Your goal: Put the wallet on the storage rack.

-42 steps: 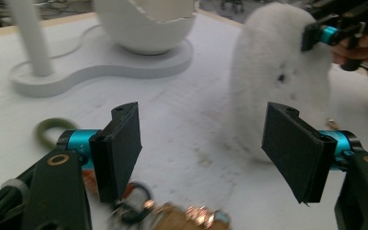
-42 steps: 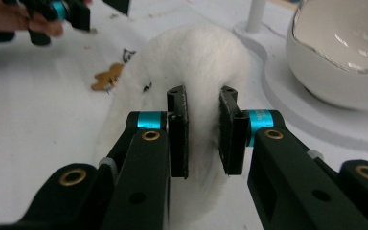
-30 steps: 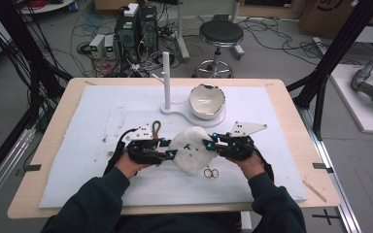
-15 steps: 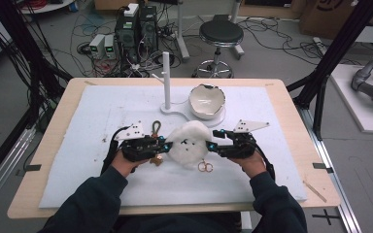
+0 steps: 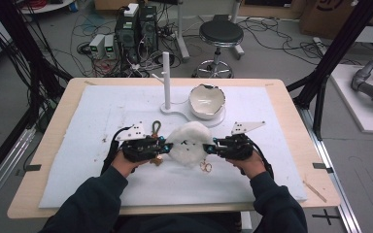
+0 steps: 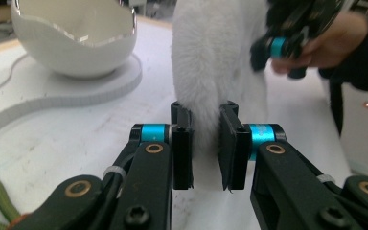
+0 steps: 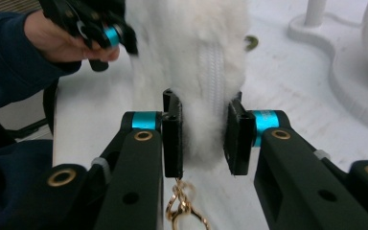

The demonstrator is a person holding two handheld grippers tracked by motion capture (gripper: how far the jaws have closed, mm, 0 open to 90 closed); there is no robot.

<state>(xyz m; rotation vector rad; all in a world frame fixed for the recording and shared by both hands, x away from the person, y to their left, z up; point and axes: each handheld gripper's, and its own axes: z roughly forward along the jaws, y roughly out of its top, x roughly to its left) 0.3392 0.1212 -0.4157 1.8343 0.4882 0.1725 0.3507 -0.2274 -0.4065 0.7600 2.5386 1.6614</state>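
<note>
Between the jaws of the left gripper (image 6: pixel 206 146) sits a pinch of the white fluffy pouch (image 5: pixel 189 143), the pads clamped on its fur. Opposite, the right gripper (image 7: pixel 203 134) is closed on the pouch's other side, beside a white zipper band (image 7: pixel 213 64). Just below that gripper dangles a gold clasp (image 7: pixel 184 211) (lying on the white mat (image 5: pixel 102 114) in the high view). Beyond the pouch stand a white eggshell-shaped bowl (image 5: pixel 206 101) and an upright white post (image 5: pixel 165 80) on one white base. An olive cord loop (image 5: pixel 155 128) lies near the left gripper. I can read no writing anywhere.
</note>
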